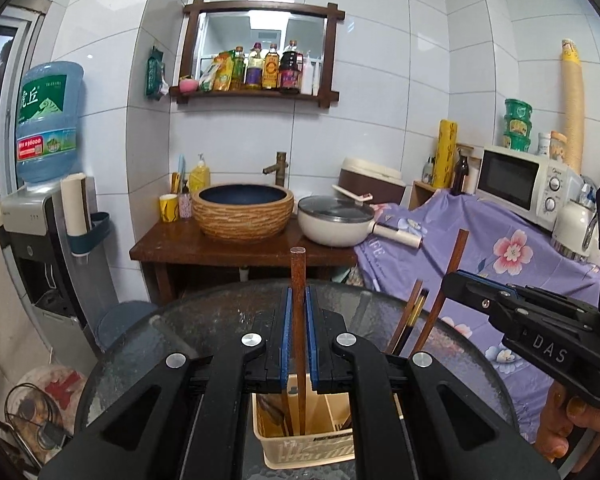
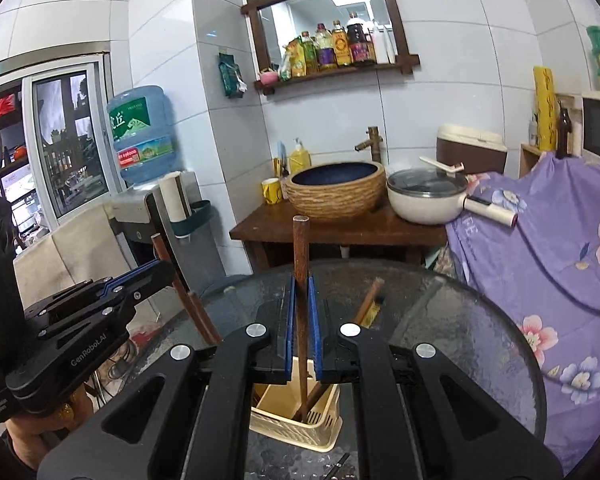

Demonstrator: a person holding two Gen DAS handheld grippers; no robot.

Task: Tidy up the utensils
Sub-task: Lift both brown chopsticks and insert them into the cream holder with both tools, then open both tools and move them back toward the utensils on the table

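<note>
Holding one brown chopstick each, both grippers hang over the cream holder (image 1: 306, 446) that stands on the round glass counter (image 1: 220, 320) near its front edge. The left gripper (image 1: 299, 340) has its jaws clamped on a chopstick (image 1: 298, 280) that stands nearly upright, its lower end already down inside the holder. The right gripper (image 2: 301, 324) is likewise clamped on its own chopstick (image 2: 301, 248), whose tip also reaches into the holder beside sticks leaning there. A few other chopsticks (image 1: 410, 316) already stand in the holder, tilted toward the right side in the left view. Judging by this, the sorting looks well along: several utensils are stowed and these two are partly lowered but not yet let go. What seems left is to release both. At the near edge in the right view, a small dark item (image 2: 340, 466) lies on the glass, too unclear to identify.
</note>
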